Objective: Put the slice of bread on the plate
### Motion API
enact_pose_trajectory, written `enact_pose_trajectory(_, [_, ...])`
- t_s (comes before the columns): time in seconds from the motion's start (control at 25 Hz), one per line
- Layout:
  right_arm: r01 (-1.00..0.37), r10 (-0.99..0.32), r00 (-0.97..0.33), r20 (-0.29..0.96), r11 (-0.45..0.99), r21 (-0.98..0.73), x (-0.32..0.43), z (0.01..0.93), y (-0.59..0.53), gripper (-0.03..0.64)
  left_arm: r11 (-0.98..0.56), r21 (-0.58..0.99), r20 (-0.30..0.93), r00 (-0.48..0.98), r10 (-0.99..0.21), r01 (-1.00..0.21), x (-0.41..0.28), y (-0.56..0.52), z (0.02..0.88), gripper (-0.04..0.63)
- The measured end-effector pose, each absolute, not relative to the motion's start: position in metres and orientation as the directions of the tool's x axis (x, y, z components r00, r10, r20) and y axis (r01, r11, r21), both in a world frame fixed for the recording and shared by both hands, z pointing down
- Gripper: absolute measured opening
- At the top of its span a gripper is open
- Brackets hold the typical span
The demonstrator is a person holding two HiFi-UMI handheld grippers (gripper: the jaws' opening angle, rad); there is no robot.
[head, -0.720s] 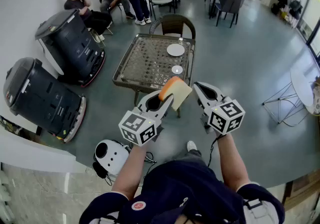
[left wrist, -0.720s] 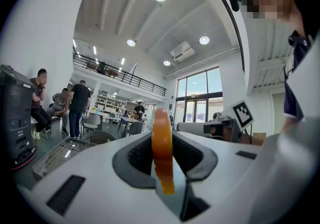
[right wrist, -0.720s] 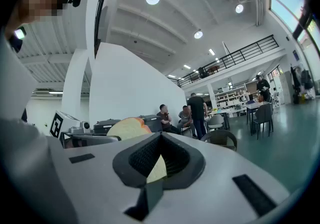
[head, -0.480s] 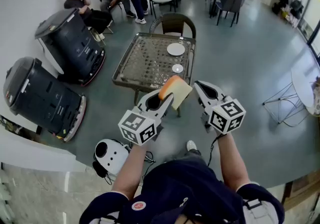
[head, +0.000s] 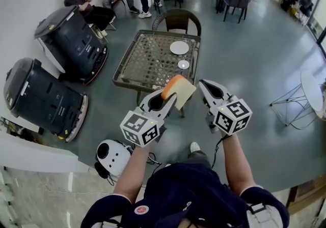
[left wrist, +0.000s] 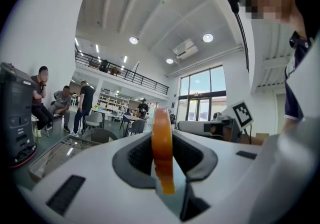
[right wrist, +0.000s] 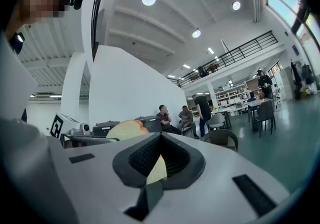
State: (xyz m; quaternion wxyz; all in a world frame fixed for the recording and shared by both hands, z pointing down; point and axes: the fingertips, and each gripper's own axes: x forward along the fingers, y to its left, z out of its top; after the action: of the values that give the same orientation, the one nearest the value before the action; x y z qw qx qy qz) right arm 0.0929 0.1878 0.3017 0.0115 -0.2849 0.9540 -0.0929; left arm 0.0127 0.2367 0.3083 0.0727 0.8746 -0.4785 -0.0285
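A slice of bread [head: 179, 91] with an orange crust stands on edge in my left gripper [head: 170, 98], whose jaws are shut on it. The left gripper view shows the crust [left wrist: 162, 143] upright between the dark pads. My right gripper [head: 202, 85] is just right of the slice, shut and holding nothing; the bread [right wrist: 127, 129] shows to its left in the right gripper view. Both grippers are held level in the air, short of the table. A white plate [head: 179, 48] lies on the far right part of the glass-topped wicker table [head: 147, 64].
A smaller white saucer [head: 183, 64] lies near the plate. A wicker chair [head: 178, 21] stands behind the table. Two big dark machines [head: 43, 97] stand at the left, and a white helmet-like thing [head: 113, 158] lies by my feet. People sit at the back left.
Both grippers and the bread hold almost the same pose. The view has tilted a little, and the standing person at the back has stepped away.
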Motion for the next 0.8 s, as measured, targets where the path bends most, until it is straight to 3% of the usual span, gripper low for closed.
enact_pose_trajectory(0.8, [-0.439, -0.441, -0.897, 0.035, 0.877, -0.193, 0.137, 0.307, 0.025, 0.006, -0.393, 0.172, 0.087, 0.412, -0.907, -0.903, 0.051, 0.076, 0.318, 0.098])
